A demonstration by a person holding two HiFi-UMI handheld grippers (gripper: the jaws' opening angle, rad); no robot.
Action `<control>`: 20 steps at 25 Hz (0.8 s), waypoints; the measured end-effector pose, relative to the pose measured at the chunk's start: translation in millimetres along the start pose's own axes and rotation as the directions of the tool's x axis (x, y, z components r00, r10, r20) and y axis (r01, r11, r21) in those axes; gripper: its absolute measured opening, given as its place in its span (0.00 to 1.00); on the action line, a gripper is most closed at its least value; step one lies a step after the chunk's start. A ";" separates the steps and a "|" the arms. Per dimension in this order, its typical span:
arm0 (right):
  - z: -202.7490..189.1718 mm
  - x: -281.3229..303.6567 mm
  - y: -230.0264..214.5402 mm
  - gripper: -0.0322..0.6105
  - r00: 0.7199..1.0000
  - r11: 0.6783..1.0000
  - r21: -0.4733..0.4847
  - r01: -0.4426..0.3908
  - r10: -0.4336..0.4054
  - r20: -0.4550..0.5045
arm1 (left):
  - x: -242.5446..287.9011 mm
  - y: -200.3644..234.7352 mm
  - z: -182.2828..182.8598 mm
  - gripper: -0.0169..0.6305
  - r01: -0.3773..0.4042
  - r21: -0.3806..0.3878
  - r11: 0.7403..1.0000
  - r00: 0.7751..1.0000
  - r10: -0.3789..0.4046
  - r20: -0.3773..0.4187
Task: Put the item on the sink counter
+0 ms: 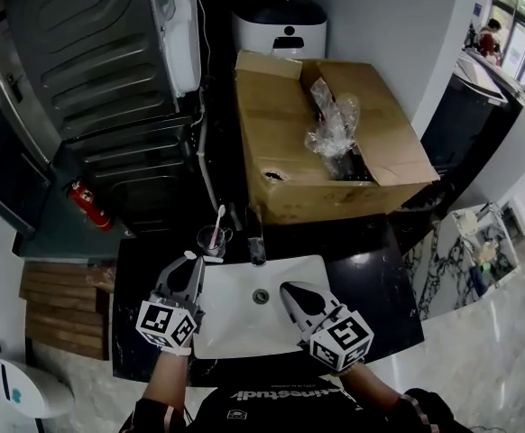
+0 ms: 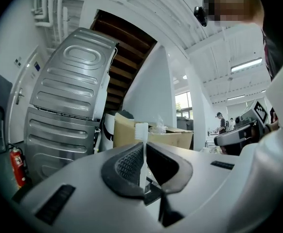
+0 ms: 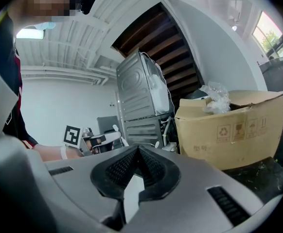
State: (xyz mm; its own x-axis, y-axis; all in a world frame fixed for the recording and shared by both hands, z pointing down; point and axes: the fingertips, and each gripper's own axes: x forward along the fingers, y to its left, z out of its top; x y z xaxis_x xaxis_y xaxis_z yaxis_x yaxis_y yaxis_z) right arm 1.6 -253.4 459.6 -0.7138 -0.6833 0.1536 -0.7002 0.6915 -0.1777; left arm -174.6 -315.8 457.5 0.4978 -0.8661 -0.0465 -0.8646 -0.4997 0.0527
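At 10 o'clock of the white basin (image 1: 235, 325), the left tongs (image 1: 192, 258) pinch a white toothbrush (image 2: 140, 130) upright by its thin handle. I judge it could swivel or slip in that narrow grip, or clip the glass cup (image 1: 210, 241) just beyond, and so miss the dark desk (image 1: 371, 287). Both tongs point roughly level over the basin, the right tongs (image 1: 296, 290) closed on nothing.

The left gripper (image 1: 190, 262) and right gripper (image 1: 291, 292) share pale grey shells, black ribbed pads (image 2: 128, 163) and a white cube (image 1: 166, 323) printed with black square markers. The person wears a black top (image 1: 280, 406) with white lettering.
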 end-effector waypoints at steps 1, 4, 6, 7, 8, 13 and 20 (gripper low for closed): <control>-1.5 1.9 1.0 0.11 1.000 1.000 0.001 -0.006 0.006 -0.003 | 2.2 4.9 -3.6 0.07 -0.011 -0.002 1.000 1.000 0.011 0.004; -5.7 6.0 3.7 0.11 1.000 1.000 0.008 -0.022 0.022 -0.014 | 10.1 21.9 -12.2 0.07 -0.051 -0.015 0.999 0.999 0.051 0.019; -8.3 7.2 4.2 0.11 1.000 1.000 0.012 -0.024 0.024 -0.019 | 16.9 33.6 -15.6 0.07 -0.078 -0.012 0.997 0.997 0.078 0.028; -9.6 7.5 4.2 0.11 0.999 1.000 0.012 -0.024 0.024 -0.021 | 20.4 39.3 -16.7 0.07 -0.090 -0.009 0.996 0.995 0.090 0.032; -10.5 7.6 4.1 0.11 0.999 1.000 0.011 -0.022 0.023 -0.023 | 23.8 44.7 -17.3 0.07 -0.101 -0.007 0.995 0.994 0.101 0.036; -13.7 6.1 3.9 0.11 0.999 1.000 0.017 -0.016 0.017 -0.036 | 41.6 65.5 -22.9 0.07 -0.125 0.009 0.992 0.992 0.125 0.037; -17.3 2.8 0.8 0.11 0.999 1.000 0.026 0.009 -0.008 -0.047 | 62.1 81.9 -57.2 0.07 -0.120 0.010 0.993 0.992 0.121 -0.037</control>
State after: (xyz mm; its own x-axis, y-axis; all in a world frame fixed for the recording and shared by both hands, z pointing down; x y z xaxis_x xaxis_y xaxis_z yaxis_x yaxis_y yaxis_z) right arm -1.2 -250.8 476.6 -0.7083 -0.6768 0.2006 -0.7059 0.6790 -0.2016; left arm -210.6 -411.3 516.0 0.3922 -0.9199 -0.0025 -0.9188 -0.3918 0.0475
